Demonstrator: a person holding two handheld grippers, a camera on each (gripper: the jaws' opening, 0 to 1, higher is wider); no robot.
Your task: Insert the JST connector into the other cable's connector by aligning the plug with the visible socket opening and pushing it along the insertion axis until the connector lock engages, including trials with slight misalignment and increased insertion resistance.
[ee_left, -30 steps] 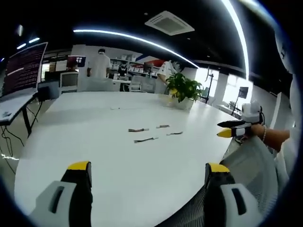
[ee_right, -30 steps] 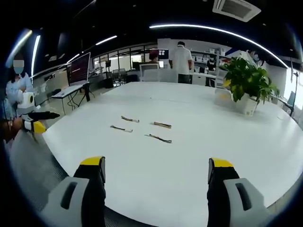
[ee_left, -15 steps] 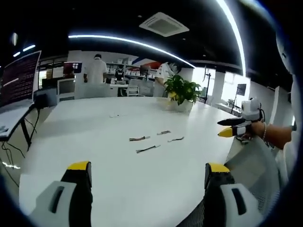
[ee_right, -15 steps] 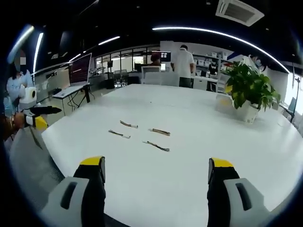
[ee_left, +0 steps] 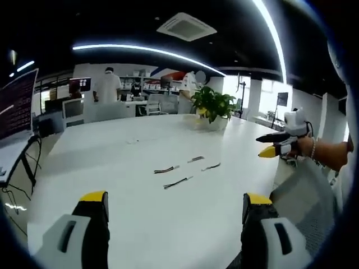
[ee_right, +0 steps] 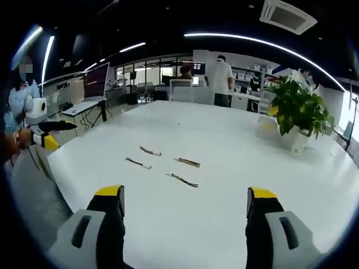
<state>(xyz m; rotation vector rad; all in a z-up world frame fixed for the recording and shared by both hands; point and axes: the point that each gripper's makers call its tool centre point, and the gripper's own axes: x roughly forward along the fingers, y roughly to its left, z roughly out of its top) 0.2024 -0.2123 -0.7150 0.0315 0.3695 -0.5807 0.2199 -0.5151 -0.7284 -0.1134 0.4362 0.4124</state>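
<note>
Several short JST cables lie loose near the middle of the white table (ee_left: 112, 151): one (ee_left: 166, 169), another (ee_left: 178, 182) and two further back (ee_left: 195, 159) (ee_left: 211, 166). My left gripper (ee_left: 175, 202) is open and empty, held above the table's near edge, well short of them. The right gripper (ee_left: 272, 144) shows at the right, held in a hand. In the right gripper view the cables (ee_right: 150, 151) (ee_right: 137, 163) (ee_right: 189, 162) (ee_right: 181, 180) lie ahead of my open, empty right gripper (ee_right: 185, 193). The left gripper (ee_right: 47, 134) shows at the far left.
A potted plant (ee_left: 213, 106) (ee_right: 297, 112) stands on the table's far side. A monitor on a side desk (ee_left: 14, 103) (ee_right: 95, 81) is off to one side. People stand at desks at the back (ee_left: 106, 87) (ee_right: 220, 73).
Both views have shifted a little as the hands moved toward the table. The cables lie as before. Both grippers stay open.
</note>
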